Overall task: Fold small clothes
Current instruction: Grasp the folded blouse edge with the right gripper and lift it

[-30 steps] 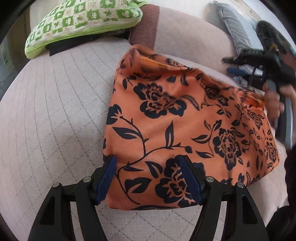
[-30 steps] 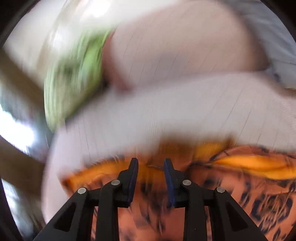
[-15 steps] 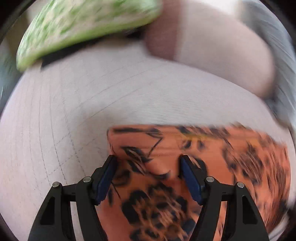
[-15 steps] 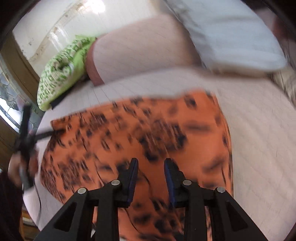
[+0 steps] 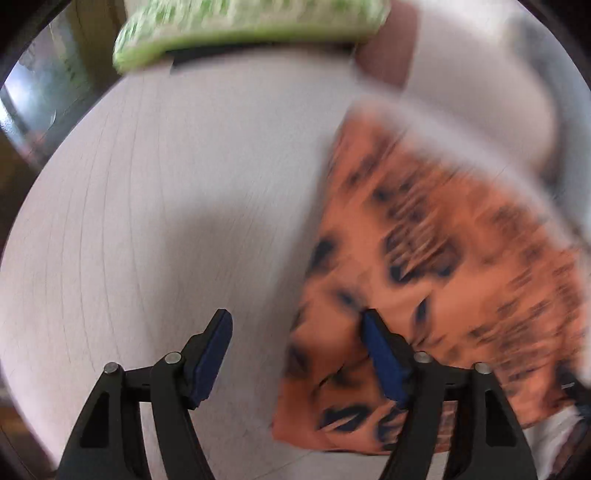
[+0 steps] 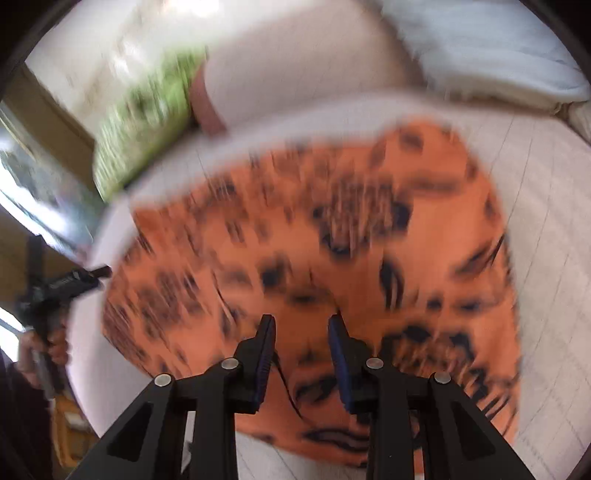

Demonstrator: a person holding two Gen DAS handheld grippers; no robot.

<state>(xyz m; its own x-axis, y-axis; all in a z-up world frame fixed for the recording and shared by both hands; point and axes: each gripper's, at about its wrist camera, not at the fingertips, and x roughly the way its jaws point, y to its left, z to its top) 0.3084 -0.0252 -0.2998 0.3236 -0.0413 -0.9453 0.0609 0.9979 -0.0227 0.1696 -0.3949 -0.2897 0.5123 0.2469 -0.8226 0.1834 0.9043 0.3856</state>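
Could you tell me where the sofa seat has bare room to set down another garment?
The seat is bare between the green cushion and the orange floral cloth; a narrower strip shows past the cloth's other edge. The cloth and a white pillow crowd the rest.

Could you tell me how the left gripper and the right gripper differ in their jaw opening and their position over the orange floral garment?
The left gripper has wide jaws that have just been opening; the right gripper keeps a narrow gap. The left gripper straddles the orange floral garment's edge, one finger over bare cushion; the right gripper sits fully above the fabric. Neither pinches cloth.
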